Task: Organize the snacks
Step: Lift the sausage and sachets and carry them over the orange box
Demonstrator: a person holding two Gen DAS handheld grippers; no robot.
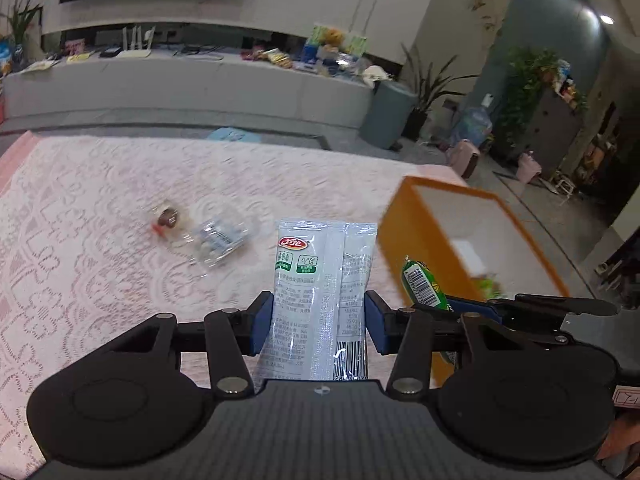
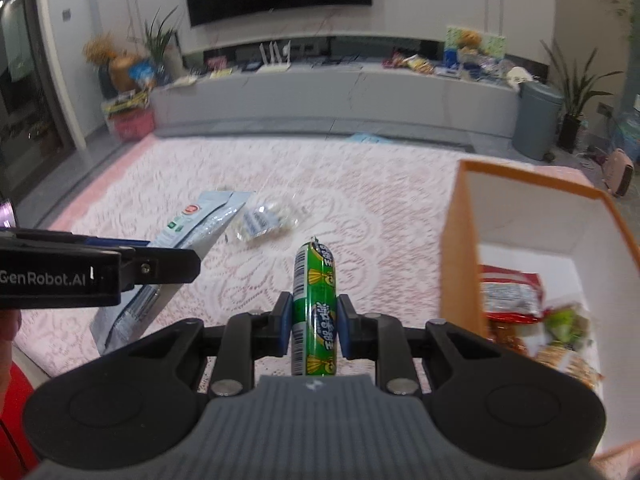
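Transport step, I judge: my left gripper [image 1: 319, 322] pinches a pale snack packet [image 1: 316, 288], my right gripper [image 2: 313, 322] clamps a green sausage stick [image 2: 315, 304], both lifted beside the orange box [image 2: 460, 248]. Next I must swing over its rim. Pink lace tablecloth [image 2: 360, 200]; living room beyond.
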